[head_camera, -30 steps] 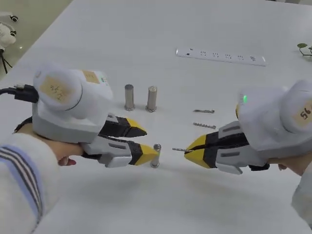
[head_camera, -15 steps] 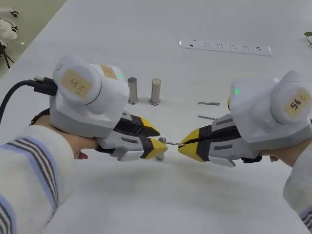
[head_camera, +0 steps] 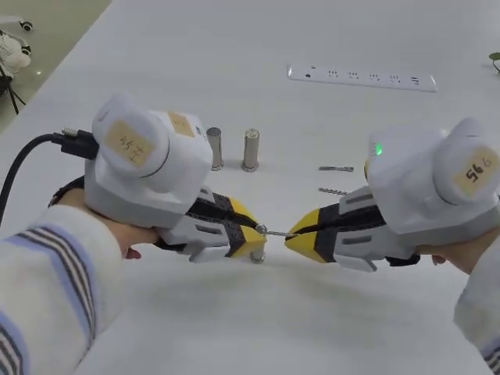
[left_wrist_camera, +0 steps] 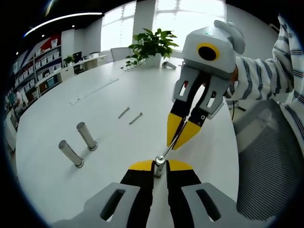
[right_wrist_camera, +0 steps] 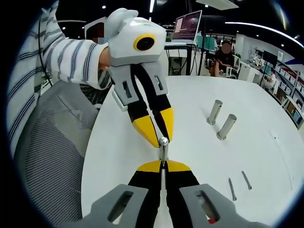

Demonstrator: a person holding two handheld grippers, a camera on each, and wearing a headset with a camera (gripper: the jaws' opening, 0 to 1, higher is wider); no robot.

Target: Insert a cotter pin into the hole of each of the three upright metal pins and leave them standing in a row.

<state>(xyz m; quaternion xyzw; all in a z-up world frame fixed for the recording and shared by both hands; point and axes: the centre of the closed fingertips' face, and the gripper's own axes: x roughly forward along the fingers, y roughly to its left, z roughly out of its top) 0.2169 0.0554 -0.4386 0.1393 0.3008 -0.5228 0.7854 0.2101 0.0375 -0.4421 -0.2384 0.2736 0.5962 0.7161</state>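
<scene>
My left tongs [head_camera: 256, 237] grip one upright metal pin [left_wrist_camera: 160, 167] near the middle of the table [head_camera: 234, 62]. My right tongs [head_camera: 291, 234] pinch a cotter pin [head_camera: 277, 232] held level, its long axis pointing left at that pin's head; whether the tip has entered, I cannot tell. I count three metal pins, the second pin [head_camera: 215, 148] and third pin [head_camera: 250, 150] standing farther off, and three cotter pins, a spare [head_camera: 336, 168] and another spare [head_camera: 333, 191] lying to the right

Looks like an open-plan office or lab: long white worktop [head_camera: 234, 62] with a power strip [head_camera: 361, 77], shelving stacked with boxes [left_wrist_camera: 45, 64], a potted plant [left_wrist_camera: 151, 42] by bright windows [left_wrist_camera: 190, 12], a mesh office chair [right_wrist_camera: 52, 137], a lit monitor [right_wrist_camera: 186, 26] beyond.
</scene>
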